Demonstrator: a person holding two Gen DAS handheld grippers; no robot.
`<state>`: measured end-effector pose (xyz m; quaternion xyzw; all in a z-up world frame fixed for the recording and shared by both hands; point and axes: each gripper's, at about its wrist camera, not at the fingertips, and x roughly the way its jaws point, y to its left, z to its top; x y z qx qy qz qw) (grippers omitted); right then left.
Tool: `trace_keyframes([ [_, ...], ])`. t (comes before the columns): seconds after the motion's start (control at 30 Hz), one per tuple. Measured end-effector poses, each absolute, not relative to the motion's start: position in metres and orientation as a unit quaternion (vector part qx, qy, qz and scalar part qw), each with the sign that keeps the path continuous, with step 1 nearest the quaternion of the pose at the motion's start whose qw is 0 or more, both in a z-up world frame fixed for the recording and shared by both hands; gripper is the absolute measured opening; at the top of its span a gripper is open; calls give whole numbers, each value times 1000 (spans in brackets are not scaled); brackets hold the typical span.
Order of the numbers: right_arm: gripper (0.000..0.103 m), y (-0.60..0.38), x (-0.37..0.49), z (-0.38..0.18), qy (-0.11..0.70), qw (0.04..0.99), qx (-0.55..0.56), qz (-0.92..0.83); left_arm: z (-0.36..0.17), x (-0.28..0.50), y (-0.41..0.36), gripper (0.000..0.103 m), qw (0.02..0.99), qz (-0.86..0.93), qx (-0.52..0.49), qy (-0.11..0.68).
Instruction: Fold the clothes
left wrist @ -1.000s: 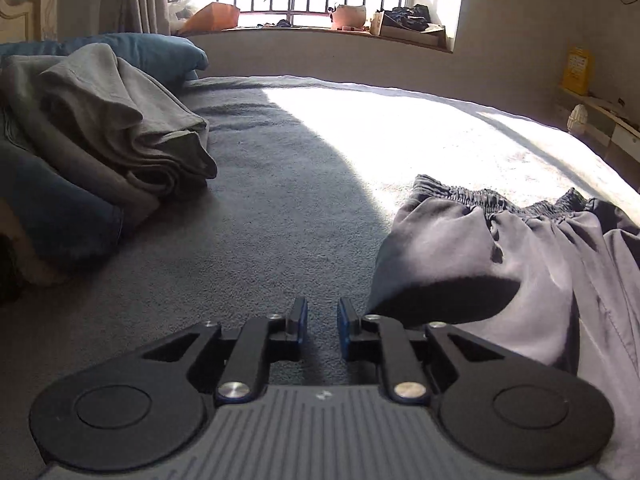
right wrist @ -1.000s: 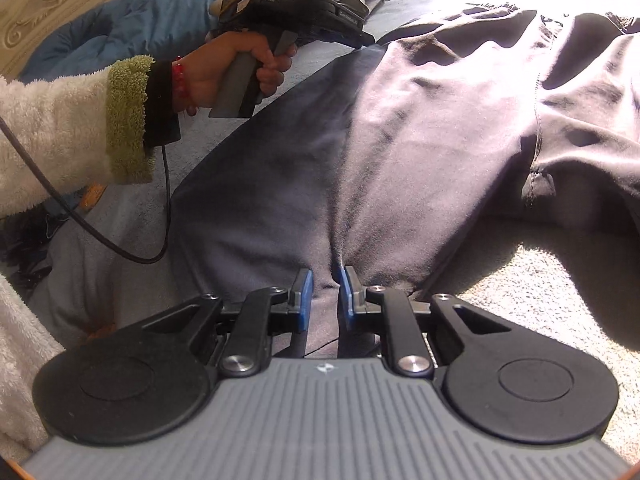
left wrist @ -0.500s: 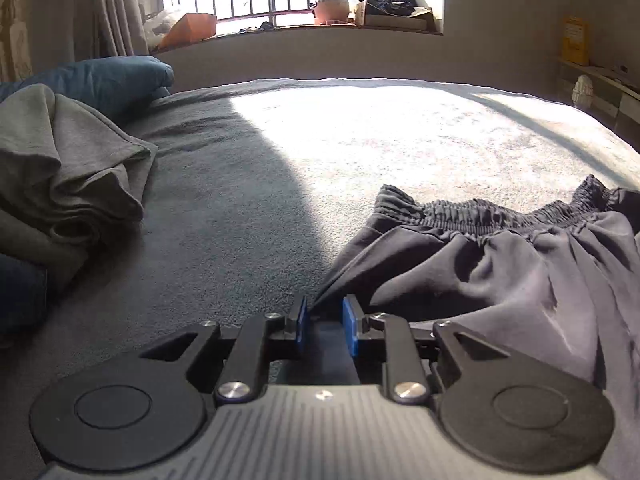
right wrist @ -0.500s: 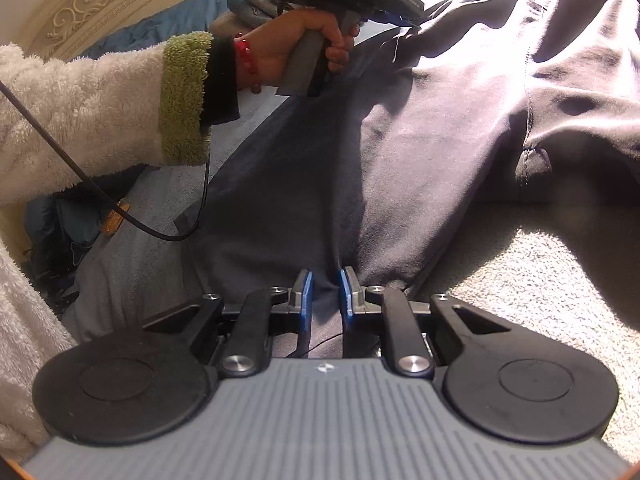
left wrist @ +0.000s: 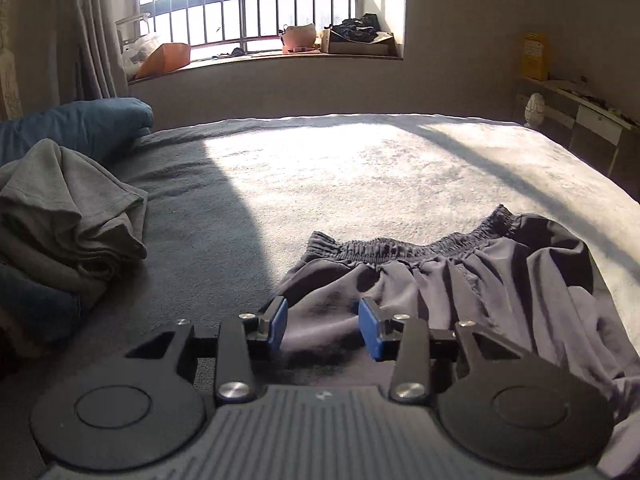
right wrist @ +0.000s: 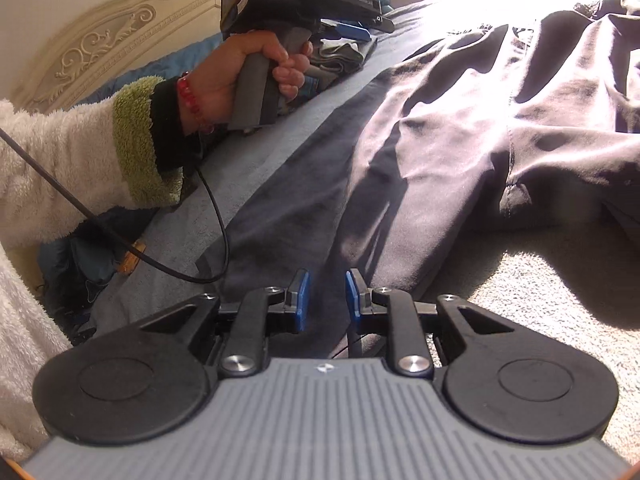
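Dark grey trousers [left wrist: 460,276] with an elastic waistband lie spread on the grey bed [left wrist: 360,168]. My left gripper [left wrist: 322,326] is open, its blue pads apart above the trousers' left edge near the waistband. In the right wrist view the same trousers [right wrist: 420,152] stretch away along the bed. My right gripper [right wrist: 323,300] is open, its pads apart over the near end of a trouser leg, with no cloth between them. The left gripper [right wrist: 352,24] also shows there, held high in a hand.
A pile of grey clothes [left wrist: 68,220] and a blue pillow [left wrist: 80,124] lie at the left of the bed. A carved headboard [right wrist: 100,44] stands behind. A black cable [right wrist: 160,264] hangs from the left hand. A barred window [left wrist: 260,4] and a side shelf [left wrist: 576,108] lie beyond.
Both grippers have opened; they were shut before. The left gripper rose and moved toward the trousers' waistband, and the hand holding it lifted higher in the right wrist view.
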<state>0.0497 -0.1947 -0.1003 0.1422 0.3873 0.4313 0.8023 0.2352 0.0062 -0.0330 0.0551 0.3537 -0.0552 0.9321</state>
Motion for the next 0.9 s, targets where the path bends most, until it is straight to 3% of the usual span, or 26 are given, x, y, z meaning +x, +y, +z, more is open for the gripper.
trace_keyframes([
  [0.17,23,-233,48,-98,386,812,209,385,-20,202,-75,57,889,-178,194,376],
  [0.27,24,-258,44,-93,383,820,244,348,-24,174,-117,62,875,-236,221,361],
  [0.6,26,-379,3,-56,402,881,196,156,-78,76,-182,60,848,-386,127,340],
  [0.83,31,-426,11,-78,407,852,328,39,-100,30,-227,56,825,-439,248,256],
  [0.9,33,-436,10,-91,411,829,377,27,-106,27,-236,49,820,-442,273,242],
])
